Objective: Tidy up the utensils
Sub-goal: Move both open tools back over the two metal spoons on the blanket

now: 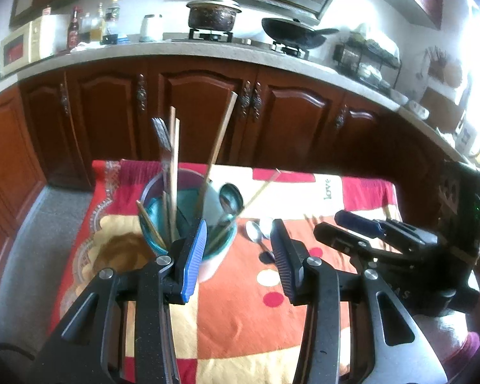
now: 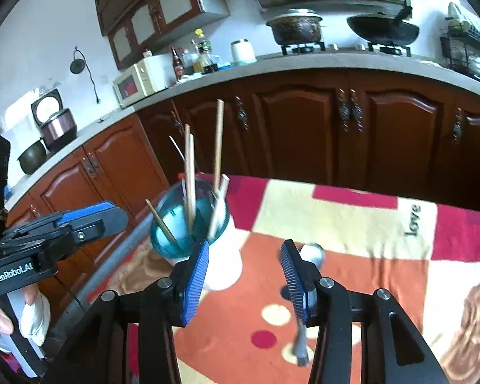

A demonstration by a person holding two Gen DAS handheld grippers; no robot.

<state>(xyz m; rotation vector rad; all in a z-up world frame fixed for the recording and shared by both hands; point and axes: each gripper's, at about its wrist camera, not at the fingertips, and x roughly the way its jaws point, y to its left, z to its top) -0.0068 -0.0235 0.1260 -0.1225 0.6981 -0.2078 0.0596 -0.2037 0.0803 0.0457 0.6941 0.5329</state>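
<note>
Both the left gripper (image 1: 238,246) and right gripper (image 2: 244,268) stand open and empty behind the teal cup (image 1: 188,214) of chopsticks (image 1: 219,147), left of centre, though only the left view shows the spoon (image 1: 255,232) sharply on the blanket (image 1: 240,320)

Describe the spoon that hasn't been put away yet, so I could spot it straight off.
Find the table under the red and orange patterned cloth, then the teal holder standing on it with chopsticks poking up. Just to its right in the left wrist view, a metal spoon lies flat on the cloth. Unlike the other utensils, it lies outside the holder rather than standing in it.
</note>
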